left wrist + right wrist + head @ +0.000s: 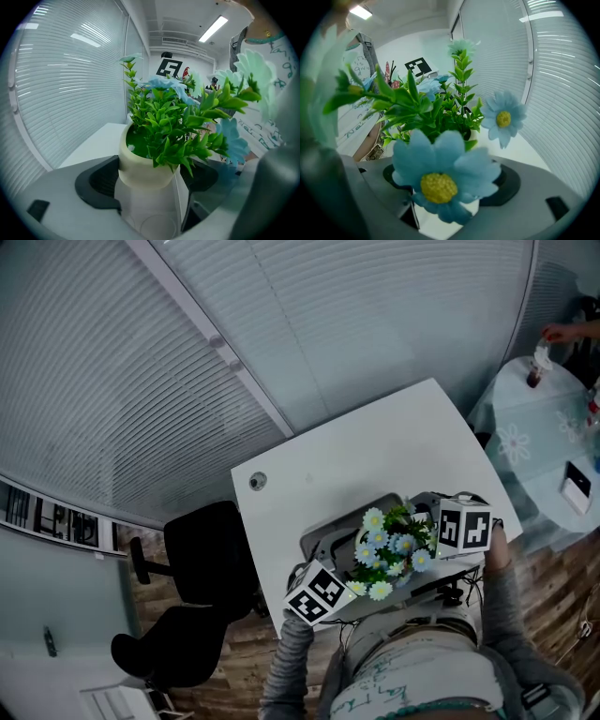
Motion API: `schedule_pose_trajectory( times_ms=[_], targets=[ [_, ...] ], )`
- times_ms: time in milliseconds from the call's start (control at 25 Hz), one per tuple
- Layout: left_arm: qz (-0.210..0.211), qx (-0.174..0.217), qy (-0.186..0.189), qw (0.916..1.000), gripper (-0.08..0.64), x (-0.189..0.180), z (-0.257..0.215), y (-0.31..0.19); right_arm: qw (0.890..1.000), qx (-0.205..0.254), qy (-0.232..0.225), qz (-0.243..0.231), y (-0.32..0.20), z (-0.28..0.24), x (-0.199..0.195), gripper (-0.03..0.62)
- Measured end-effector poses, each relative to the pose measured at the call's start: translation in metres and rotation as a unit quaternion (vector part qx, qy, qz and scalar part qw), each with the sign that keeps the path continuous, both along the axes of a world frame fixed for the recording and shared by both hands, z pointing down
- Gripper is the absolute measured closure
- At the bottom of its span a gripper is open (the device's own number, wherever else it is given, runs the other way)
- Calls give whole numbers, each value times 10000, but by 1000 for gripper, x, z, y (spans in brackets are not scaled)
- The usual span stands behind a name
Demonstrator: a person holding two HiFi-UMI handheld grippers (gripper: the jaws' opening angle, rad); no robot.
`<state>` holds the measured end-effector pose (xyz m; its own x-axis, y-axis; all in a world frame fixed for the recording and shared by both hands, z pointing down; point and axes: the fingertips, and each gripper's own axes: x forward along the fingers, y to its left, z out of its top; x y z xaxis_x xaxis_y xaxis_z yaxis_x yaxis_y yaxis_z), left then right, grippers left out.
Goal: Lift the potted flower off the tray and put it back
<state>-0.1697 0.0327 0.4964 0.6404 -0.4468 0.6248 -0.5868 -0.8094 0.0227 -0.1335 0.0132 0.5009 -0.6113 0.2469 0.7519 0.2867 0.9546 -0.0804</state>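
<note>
With left hand-held gripper (149,183), clamps cream round pot (140,161) of green leaves (164,122) and pale blue daisies (440,180) between dark pads (96,183). With right hand-held gripper (450,187), closes on same pot from opposite side. Pinches from two sides, probably to steady top-heavy bouquet against tipping. Holds both grippers low and level, jaws facing inward, over grey plastic tray (323,542) beneath. Cannot tell whether pot base clears tray.

Left gripper (152,187) and right gripper (446,187), facing, seemingly grip the pot (140,164).
</note>
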Motion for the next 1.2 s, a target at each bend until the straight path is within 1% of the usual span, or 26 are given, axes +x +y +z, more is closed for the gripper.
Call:
schedule_pose_trajectory(
  times_ms=[600,920,1040,1200],
  targets=[
    [-39,-135,-15,9999,150,-4,19,-7,9999,-94,83,-36,-8,19,-3,228],
    [-43,-318,-87,9994,150,-3,39,-12,9996,-205,190,-54,-12,39,-3,227],
    [-43,-385,-97,9992,150,-4,46,-14,9993,-199,299,-70,-15,49,-2,227],
    [-69,-490,-115,9987,150,-5,59,-16,9992,-203,327,-103,-18,59,-3,227]
  ],
)
